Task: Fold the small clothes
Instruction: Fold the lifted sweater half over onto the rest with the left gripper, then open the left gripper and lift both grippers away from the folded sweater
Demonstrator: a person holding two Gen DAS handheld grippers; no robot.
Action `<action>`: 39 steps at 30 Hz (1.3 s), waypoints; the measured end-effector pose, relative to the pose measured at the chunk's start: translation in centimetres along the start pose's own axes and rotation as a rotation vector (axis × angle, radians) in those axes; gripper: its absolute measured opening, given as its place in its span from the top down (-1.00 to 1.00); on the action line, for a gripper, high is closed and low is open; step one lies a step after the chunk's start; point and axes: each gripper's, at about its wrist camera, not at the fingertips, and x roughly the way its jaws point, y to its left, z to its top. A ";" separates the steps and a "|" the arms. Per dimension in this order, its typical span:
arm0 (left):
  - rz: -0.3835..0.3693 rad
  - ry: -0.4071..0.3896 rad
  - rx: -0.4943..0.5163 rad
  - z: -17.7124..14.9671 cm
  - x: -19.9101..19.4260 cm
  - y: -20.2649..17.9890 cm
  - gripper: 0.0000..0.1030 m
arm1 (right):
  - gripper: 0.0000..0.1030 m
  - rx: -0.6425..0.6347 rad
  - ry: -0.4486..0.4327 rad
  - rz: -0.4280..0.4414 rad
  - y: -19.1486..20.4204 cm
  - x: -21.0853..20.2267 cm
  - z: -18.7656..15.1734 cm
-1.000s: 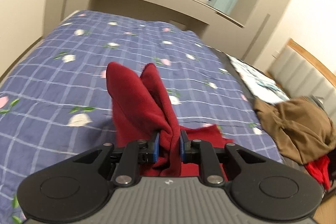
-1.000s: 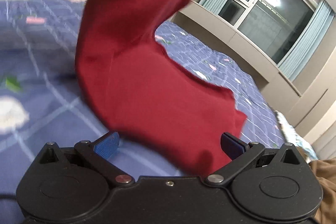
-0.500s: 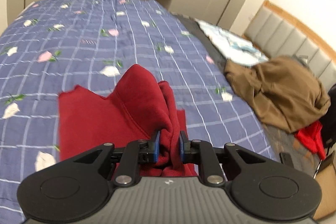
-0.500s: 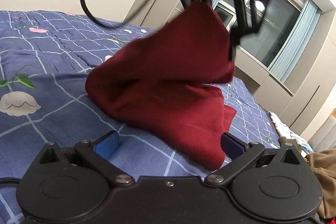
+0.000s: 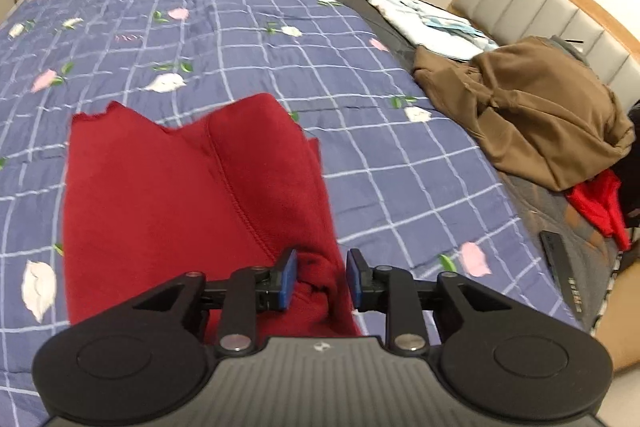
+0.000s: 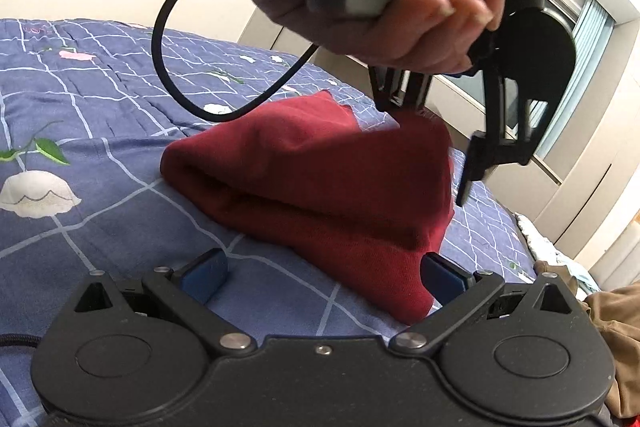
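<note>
Red garment (image 5: 192, 195) lies folded over on the quilt (image 5: 240, 39); soft, light fleecy knit, so it'll sag and slide off the fold unless pinched at a hem or corner through both layers. Left gripper (image 5: 321, 279) jaws have just been opening, top corner still bunched between them but pads look slack. Right gripper (image 6: 320, 273) gapes wide, empty, at the near edge.

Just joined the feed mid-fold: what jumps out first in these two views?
The dark red garment, folded over on the blue checked quilt, fills the middle. The left tongs have just been opening, with its bunched edge between the pads. A brown garment lies heaped by the headboard; the right tongs stand open.
</note>
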 end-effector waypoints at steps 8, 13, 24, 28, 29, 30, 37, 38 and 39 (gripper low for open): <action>-0.040 -0.041 0.006 0.3 -2.4 0.0 -0.35 | -0.99 -0.014 -0.004 -0.008 0.3 -0.1 -0.1; 0.002 -0.108 -0.039 0.1 -5.1 1.9 -0.73 | -0.99 -0.038 -0.016 -0.040 0.8 -0.6 0.0; 0.073 -0.133 -0.309 -4.1 -9.0 11.1 -0.99 | -0.99 -0.102 -0.008 -0.101 2.0 -3.6 -0.4; 0.096 -0.116 -0.376 -6.5 -9.3 13.9 -0.99 | -0.99 -0.065 0.026 -0.103 1.7 -4.2 -0.2; 0.103 -0.114 -0.387 -7.0 -9.3 14.4 -0.99 | -0.99 -0.049 0.035 -0.102 1.5 -4.4 -0.2; 0.110 -0.108 -0.399 -7.7 -9.1 14.8 -0.99 | -0.99 -0.025 0.042 -0.101 1.2 -4.6 -0.1; 0.096 -0.063 -0.444 -9.9 -7.8 16.9 -0.99 | -0.99 0.225 0.058 -0.162 -2.9 -5.3 0.7; 0.094 -0.063 -0.449 -9.9 -7.6 17.1 -0.99 | -0.99 0.261 0.054 -0.167 -3.8 -5.2 1.1; 0.092 -0.064 -0.450 -10.0 -7.6 17.1 -0.99 | -0.99 0.295 0.047 -0.170 -4.7 -4.9 1.5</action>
